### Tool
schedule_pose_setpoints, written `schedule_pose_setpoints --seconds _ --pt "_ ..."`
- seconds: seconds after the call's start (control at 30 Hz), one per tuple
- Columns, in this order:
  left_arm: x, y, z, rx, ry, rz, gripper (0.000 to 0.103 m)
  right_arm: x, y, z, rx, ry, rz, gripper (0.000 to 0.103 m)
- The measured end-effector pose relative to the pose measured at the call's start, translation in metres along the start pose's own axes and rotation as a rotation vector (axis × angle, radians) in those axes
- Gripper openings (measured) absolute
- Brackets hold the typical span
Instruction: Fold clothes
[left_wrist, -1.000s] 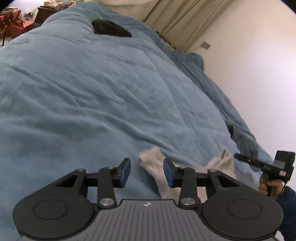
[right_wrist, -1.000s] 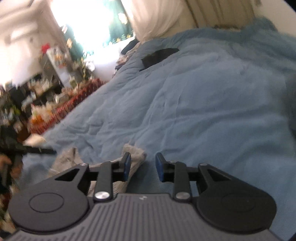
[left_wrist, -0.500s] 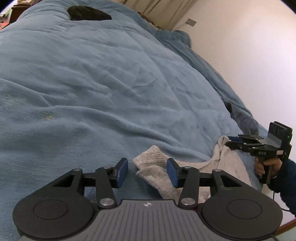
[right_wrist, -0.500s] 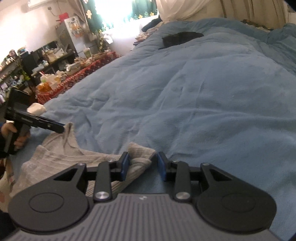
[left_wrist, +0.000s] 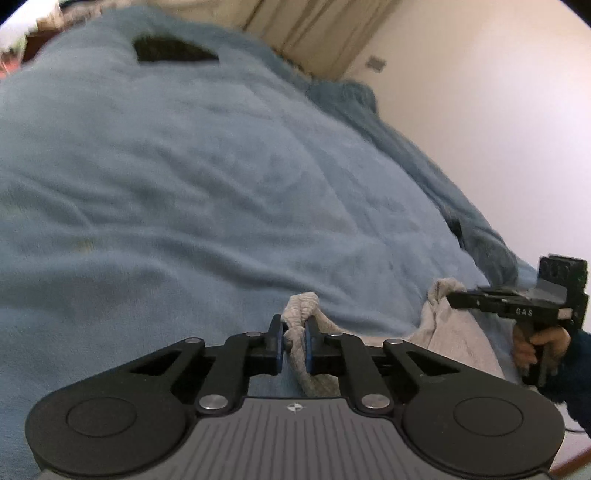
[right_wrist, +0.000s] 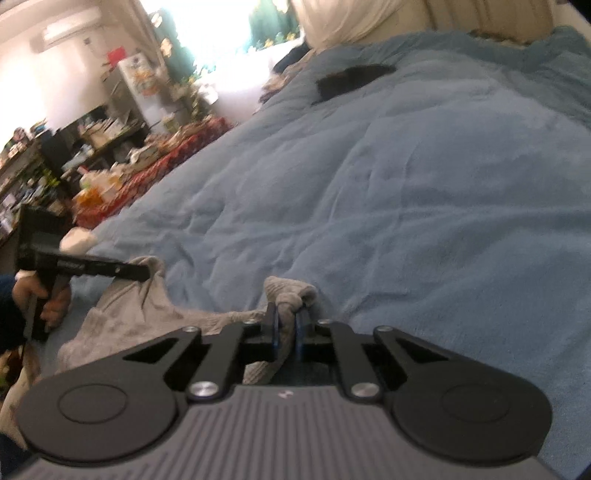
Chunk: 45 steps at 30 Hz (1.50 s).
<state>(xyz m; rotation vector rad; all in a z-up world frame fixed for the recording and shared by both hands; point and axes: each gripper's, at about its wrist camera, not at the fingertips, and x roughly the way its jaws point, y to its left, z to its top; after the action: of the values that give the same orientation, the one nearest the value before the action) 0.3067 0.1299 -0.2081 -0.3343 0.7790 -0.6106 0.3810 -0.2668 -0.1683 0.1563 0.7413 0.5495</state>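
Left wrist view shows our left gripper (left_wrist: 294, 339) with jaws clenched on a corner of the grey garment (left_wrist: 458, 343), which lies on the near edge of the blue bed (left_wrist: 221, 184). Our right gripper (right_wrist: 285, 334) pinches another corner. We judge a fold is in hand; next, both corners should travel together.

Left gripper (left_wrist: 294, 341): jaws apart 0.5 s ago, now clamped on corner of grey garment (left_wrist: 458, 339). Right gripper (right_wrist: 286, 332): likewise gone from apart to pinching other corner. Both corners, flat on blue blanket (left_wrist: 221, 192) before, now bunched above fingertips.
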Motion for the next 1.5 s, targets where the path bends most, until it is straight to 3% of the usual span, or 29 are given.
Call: schedule_pose_setpoints --seconds 0.3,0.47,0.53,0.57,0.6,0.63,0.7,0.8,0.83,0.9,0.93,1.03,1.17,1.3,1.37,1.43,1.5 --pt "0.016 0.008 0.026 -0.065 -0.131 0.139 0.010 0.031 -0.017 0.043 -0.015 -0.077 -0.123 0.007" --pt "0.039 0.016 0.038 -0.107 -0.113 0.165 0.010 0.058 -0.029 0.049 -0.002 -0.052 -0.150 0.008" --pt "0.046 0.020 0.039 -0.130 -0.060 0.168 0.016 0.061 -0.030 0.047 0.007 -0.035 -0.146 0.012" --pt "0.047 0.023 0.039 -0.143 -0.046 0.168 0.018 0.059 -0.031 0.046 0.016 -0.038 -0.145 0.018" --pt "0.046 0.026 0.039 -0.160 -0.037 0.166 0.021 0.054 -0.031 0.046 0.029 -0.046 -0.145 0.032" --pt "0.042 0.029 0.038 -0.181 -0.043 0.162 0.028 0.050 -0.032 0.045 0.041 -0.054 -0.146 0.037" --pt "0.032 0.031 0.037 -0.206 -0.057 0.178 0.040 0.041 -0.028 0.043 0.046 -0.063 -0.147 0.039" --pt "0.012 0.020 0.038 -0.192 -0.096 0.230 0.042 0.024 -0.005 0.034 -0.002 -0.056 -0.149 0.039" --pt "0.004 0.012 0.037 -0.178 -0.101 0.231 0.042 0.018 0.003 0.031 -0.019 -0.054 -0.150 0.038" --pt "-0.009 -0.005 0.034 -0.144 -0.105 0.229 0.041 0.007 0.019 0.025 -0.051 -0.049 -0.151 0.013" --pt "-0.013 -0.018 0.030 -0.114 -0.091 0.212 0.041 0.001 0.026 0.021 -0.067 -0.047 -0.152 0.010" --pt "-0.018 -0.048 0.017 -0.078 -0.057 0.173 0.041 -0.011 0.054 0.007 -0.096 -0.046 -0.140 0.009" --pt "-0.026 -0.073 -0.008 -0.117 -0.061 0.123 0.041 -0.023 0.088 -0.020 -0.098 -0.055 -0.120 0.012" --pt "-0.024 -0.108 -0.031 0.008 -0.057 0.165 0.040 -0.025 0.108 -0.047 -0.085 -0.049 -0.110 0.012" --pt "-0.021 -0.119 -0.041 0.059 -0.060 0.153 0.034 -0.020 0.112 -0.058 -0.099 -0.031 -0.138 0.012" --pt "-0.012 -0.125 -0.047 0.065 -0.032 0.182 0.013 -0.013 0.114 -0.070 -0.123 0.000 -0.170 0.012" --pt "-0.007 -0.127 -0.058 0.070 0.009 0.198 0.009 -0.013 0.115 -0.080 -0.109 0.023 -0.180 0.012"
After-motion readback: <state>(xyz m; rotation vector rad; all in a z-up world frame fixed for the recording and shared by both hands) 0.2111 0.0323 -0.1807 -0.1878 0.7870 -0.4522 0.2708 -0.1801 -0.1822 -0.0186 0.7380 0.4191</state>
